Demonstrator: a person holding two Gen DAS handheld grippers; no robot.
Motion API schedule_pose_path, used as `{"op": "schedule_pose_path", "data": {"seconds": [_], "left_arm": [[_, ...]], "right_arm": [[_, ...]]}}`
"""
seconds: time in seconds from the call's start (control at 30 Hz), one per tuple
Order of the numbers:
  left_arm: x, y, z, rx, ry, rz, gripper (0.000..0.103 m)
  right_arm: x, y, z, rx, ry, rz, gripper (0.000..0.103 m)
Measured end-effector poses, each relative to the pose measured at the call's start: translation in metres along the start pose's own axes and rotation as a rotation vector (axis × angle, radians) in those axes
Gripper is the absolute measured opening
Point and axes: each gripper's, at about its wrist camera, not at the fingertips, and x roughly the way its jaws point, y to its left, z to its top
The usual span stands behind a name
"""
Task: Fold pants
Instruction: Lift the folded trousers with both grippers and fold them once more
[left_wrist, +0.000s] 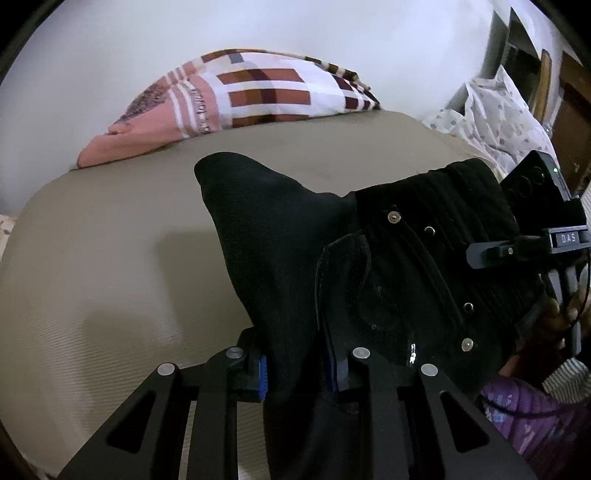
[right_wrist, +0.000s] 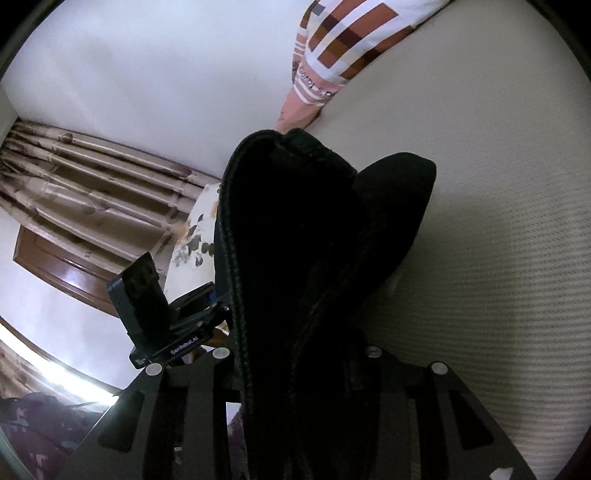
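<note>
- The left tool is pinching a fold of the black pants, its blue pads pressing the cloth.
- The right tool is gripping their thick edge.
- The pants are hanging above the beige bed, a checked pillow lying beyond.

place: home bedroom | evidence: beige bed ahead of tool, checked pillow beyond, curtains, wooden door

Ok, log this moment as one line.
task: fold pants | left claw: shut on pants | right claw: shut on pants | pants: lifted over bed | pillow: behind
</note>
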Motion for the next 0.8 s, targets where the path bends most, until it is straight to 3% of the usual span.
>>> {"op": "schedule_pose_path", "data": {"seconds": [0.4, 0.8], "left_arm": [[-0.022, 0.048, 0.002, -0.058, -0.029, 0.048, 0.024], [-0.032, 0.102, 0.009, -0.129, -0.064, 0.101, 0.024]], "right_arm": [[0.042, 0.033, 0.012, -0.024, 0.026, 0.022, 0.032], [0.096, 0.056, 0.044, -0.044, 0.065, 0.044, 0.032]]}}
